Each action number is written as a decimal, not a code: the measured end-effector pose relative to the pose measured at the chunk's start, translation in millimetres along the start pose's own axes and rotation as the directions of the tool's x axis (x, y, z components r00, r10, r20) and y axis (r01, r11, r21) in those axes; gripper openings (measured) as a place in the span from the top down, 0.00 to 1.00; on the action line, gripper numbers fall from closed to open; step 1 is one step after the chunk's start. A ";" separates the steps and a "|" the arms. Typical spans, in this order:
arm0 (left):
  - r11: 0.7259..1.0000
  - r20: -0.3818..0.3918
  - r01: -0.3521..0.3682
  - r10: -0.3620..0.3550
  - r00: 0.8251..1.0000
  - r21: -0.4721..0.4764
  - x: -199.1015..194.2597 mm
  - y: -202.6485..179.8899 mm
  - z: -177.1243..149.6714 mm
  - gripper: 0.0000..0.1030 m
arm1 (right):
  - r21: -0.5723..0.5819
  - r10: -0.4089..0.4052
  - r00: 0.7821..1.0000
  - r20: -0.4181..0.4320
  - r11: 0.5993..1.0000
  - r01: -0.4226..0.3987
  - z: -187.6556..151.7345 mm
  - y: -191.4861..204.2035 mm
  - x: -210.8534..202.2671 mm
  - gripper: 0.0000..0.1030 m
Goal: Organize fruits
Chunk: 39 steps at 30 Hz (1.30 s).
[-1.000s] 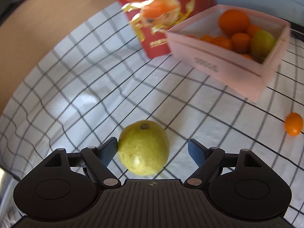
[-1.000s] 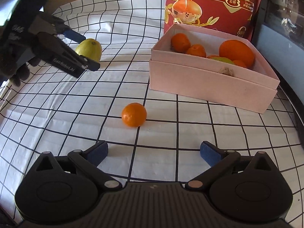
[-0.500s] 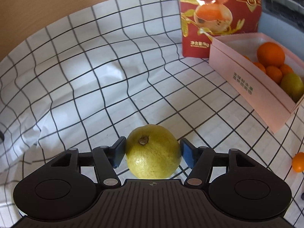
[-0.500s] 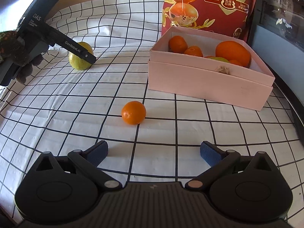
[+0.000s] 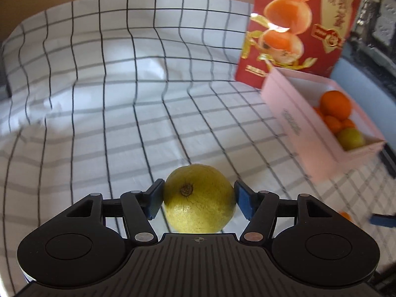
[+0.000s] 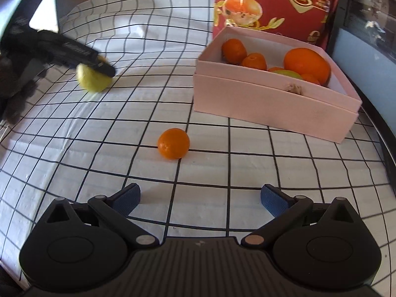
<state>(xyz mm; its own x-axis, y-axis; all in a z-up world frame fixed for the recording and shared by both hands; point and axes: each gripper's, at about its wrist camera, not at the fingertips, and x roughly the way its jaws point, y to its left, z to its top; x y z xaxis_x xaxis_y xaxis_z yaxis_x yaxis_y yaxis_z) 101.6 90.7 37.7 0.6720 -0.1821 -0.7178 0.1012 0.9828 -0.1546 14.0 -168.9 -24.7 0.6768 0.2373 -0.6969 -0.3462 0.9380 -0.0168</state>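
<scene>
My left gripper (image 5: 199,199) is shut on a yellow-green guava (image 5: 199,198), its blue pads pressing both sides. The right wrist view shows the same guava (image 6: 92,81) lifted a little above the checked cloth at the far left. A pink box (image 6: 272,101) at the right holds several oranges and a green fruit; it also shows in the left wrist view (image 5: 319,133). A small loose orange (image 6: 173,143) lies on the cloth in front of my right gripper (image 6: 200,199), which is open and empty.
A red snack bag (image 6: 272,2) stands behind the box, also in the left wrist view (image 5: 297,27). The white black-checked cloth (image 5: 123,99) is wrinkled at the left. A dark ledge (image 6: 358,39) runs along the right side.
My left gripper closed on the guava and lifted it off the cloth, swinging right toward the box. My right gripper stayed open and moved slightly nearer the small orange.
</scene>
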 end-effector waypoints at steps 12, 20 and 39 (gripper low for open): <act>0.985 -0.010 0.120 -0.123 0.992 -0.127 -43.9 -37.6 -72.5 0.35 | -0.056 -0.004 0.999 0.033 0.998 0.005 13.3 5.9 -11.1 0.05; 0.993 -0.011 0.067 -0.068 0.998 -0.093 -52.0 -48.5 -78.9 0.35 | 0.042 0.033 0.999 -0.003 0.999 -0.032 32.1 2.2 14.7 0.31; 0.997 -0.019 0.051 -0.052 0.998 -0.064 -59.7 -52.7 -88.3 0.35 | -0.044 0.042 0.999 -0.016 0.998 -0.043 19.2 11.3 -9.1 0.72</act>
<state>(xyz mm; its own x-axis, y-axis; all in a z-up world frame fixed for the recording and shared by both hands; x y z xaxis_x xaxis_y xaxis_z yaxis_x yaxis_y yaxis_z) -8.6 47.0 28.7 0.6519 -0.2336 -0.7214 0.0882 0.9683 -0.2338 16.5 -155.5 -4.8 0.6510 0.2728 -0.7084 -0.4036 0.9147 -0.0186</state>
